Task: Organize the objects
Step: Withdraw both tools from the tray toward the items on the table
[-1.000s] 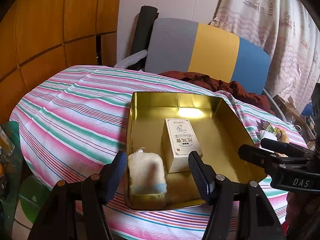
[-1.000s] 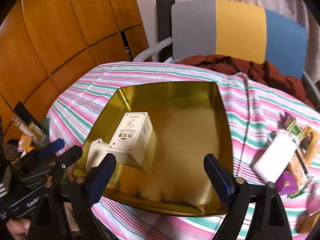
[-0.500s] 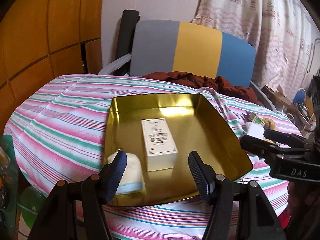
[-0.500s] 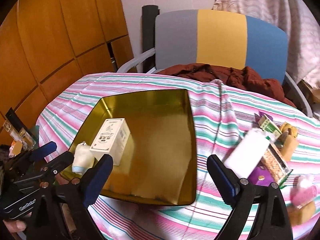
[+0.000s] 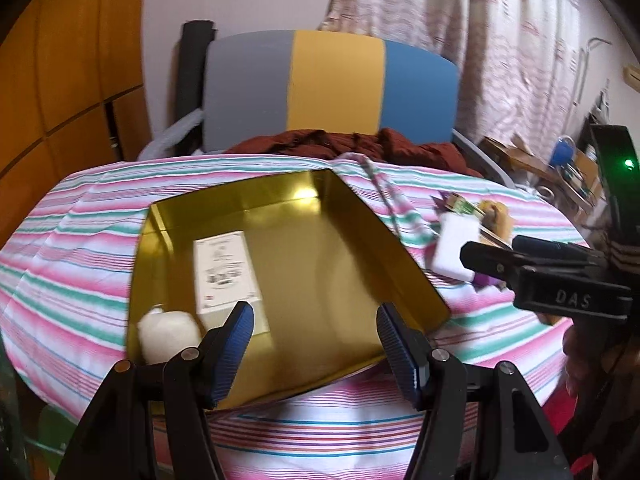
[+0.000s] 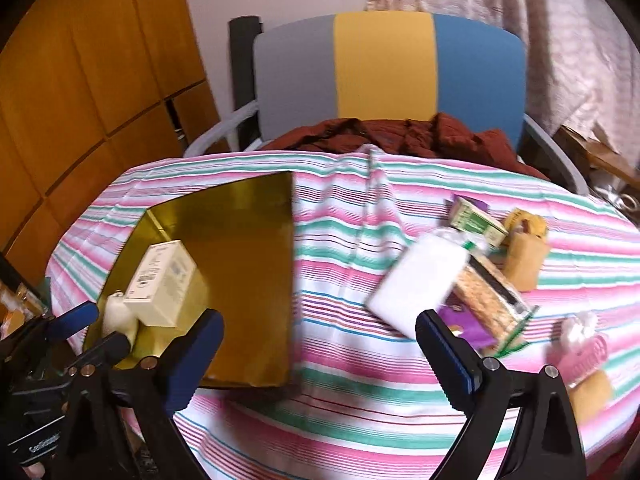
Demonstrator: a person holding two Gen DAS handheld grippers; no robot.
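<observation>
we've swung right since a second ago: right gripper (image 6: 318, 354), fingers wide and empty, now faces the loose pile by the white packet (image 6: 416, 282). left gripper (image 5: 314, 344) wide, empty, over gold tray (image 5: 404, 256) holding the white box (image 5: 224, 270). pile likely next.

Left gripper (image 5: 312, 330) open, empty, over gold tray (image 5: 360, 216). Tray holds white box (image 5: 224, 268) and a white bundle (image 5: 168, 334) beside it.
</observation>
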